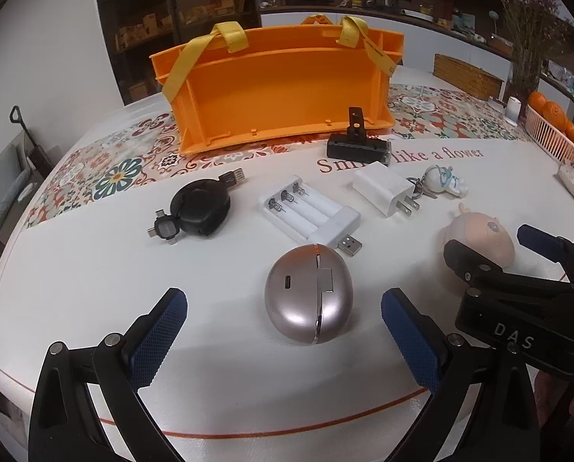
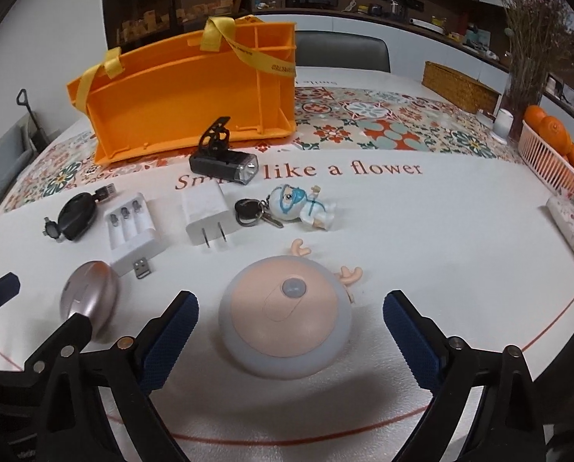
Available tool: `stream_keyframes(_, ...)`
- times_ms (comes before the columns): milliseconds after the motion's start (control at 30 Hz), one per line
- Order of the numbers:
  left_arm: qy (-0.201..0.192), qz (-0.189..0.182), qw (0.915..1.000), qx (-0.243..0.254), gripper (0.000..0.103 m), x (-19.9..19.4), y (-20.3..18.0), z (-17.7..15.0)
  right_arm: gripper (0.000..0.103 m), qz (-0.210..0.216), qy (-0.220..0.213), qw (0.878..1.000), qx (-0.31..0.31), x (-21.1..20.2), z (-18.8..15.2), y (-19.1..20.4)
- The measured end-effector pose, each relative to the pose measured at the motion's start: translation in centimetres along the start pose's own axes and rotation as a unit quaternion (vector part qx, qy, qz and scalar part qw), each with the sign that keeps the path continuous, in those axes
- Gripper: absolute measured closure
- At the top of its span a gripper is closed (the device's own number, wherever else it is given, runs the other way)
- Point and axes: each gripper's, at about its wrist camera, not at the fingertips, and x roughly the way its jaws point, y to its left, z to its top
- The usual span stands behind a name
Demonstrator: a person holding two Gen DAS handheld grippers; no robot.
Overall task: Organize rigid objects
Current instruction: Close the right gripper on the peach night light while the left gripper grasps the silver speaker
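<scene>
Glossy metallic-looking shell on the egg-shaped case (image 1: 308, 294); smooth matt plastic on the orange organizer box (image 1: 283, 88), with woven fabric straps (image 1: 231, 34). Matt white plastic on the battery charger (image 1: 310, 210) and wall plug (image 1: 383, 190). Rubbery, cross-hatched blue pads (image 2: 171, 338). Soft matt finish on the dome-shaped lamp (image 2: 285, 319).
</scene>
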Motion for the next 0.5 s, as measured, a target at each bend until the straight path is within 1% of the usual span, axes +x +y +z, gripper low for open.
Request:
stream_keyframes(133, 0.0, -0.005, 1.0, 0.002, 0.0, 0.5, -0.1, -0.1, 0.01, 0.001, 0.001, 1.0, 0.011, 0.8, -0.3, -0.1)
stream_keyframes(400, -0.002, -0.007, 0.9999, 0.009, 0.0, 1.0, -0.3, -0.2, 0.013, -0.002, 0.004, 1.0, 0.017, 1.5, -0.8, 0.0)
stream_keyframes(500, -0.002, -0.007, 0.9999, 0.008, 0.0, 1.2, -0.3, -0.3, 0.016, -0.008, -0.003, 1.0, 0.016, 1.5, -0.9, 0.1)
